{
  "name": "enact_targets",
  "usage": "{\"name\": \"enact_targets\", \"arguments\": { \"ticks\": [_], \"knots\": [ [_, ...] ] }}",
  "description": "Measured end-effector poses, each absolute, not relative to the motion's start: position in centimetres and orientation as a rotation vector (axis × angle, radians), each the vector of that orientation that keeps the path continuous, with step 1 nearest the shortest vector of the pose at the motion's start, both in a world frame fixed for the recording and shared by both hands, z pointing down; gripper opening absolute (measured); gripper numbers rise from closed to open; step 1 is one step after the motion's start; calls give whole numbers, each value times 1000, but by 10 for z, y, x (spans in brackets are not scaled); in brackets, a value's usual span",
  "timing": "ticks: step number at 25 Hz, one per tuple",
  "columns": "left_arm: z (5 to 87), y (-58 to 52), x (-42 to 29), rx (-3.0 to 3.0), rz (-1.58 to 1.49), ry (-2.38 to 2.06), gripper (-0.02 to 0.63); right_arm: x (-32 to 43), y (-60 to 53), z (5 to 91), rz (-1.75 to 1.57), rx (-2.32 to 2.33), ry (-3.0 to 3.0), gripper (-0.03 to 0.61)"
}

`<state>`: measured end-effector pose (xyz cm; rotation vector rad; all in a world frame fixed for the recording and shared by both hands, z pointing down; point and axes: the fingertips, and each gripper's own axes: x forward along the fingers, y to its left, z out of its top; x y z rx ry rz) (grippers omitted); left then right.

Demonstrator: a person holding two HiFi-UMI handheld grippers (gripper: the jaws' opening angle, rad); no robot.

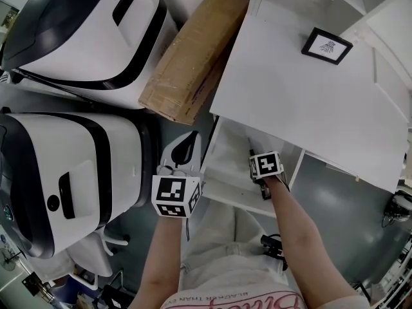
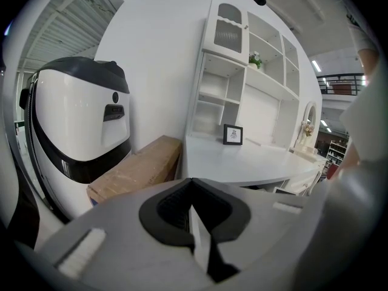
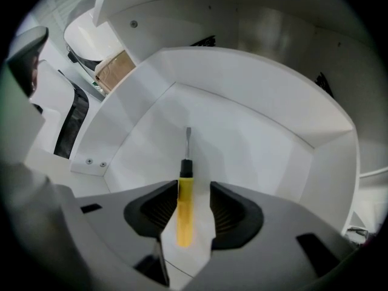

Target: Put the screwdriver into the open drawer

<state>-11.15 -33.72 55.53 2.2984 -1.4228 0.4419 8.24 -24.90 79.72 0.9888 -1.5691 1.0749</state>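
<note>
Yellow screwdriver (image 3: pixel 183 206) btwn spread R claw (image 3: pixel 193 191)

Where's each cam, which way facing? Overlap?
Head view: on the person's head, steeply down at desk, open drawer; left gripper, right gripper, forearms show.
Left gripper view: on that gripper, across toward desk, cardboard box; shut jaws show.
Right gripper view: on that gripper, down into drawer; open jaws flank screwdriver.
Shared: desk (head, left); drawer (head, right).

The person's shirt (image 1: pixel 225 282) carries small print, seen upside down, that seems to read "BLACKER THAN". The larger pink script beside it is cut off at the edge and cannot be read. Nothing else is legible.
</note>
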Motion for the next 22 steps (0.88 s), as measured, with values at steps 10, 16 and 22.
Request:
{"name": "enact_targets", "arguments": {
  "ticks": [10,16,22],
  "knots": [
    [538,-334,-104,2337,406,-1422,9,82,-250,772,1051,1006,-1612,161],
    [523,-328,-103,2337,377,-1454,9,79,-253,747,1014,1004,-1667,161],
    [506,-319,-102,2339,347,-1504,9,76,-249,721,997,992,-1730,160]
  ]
}}
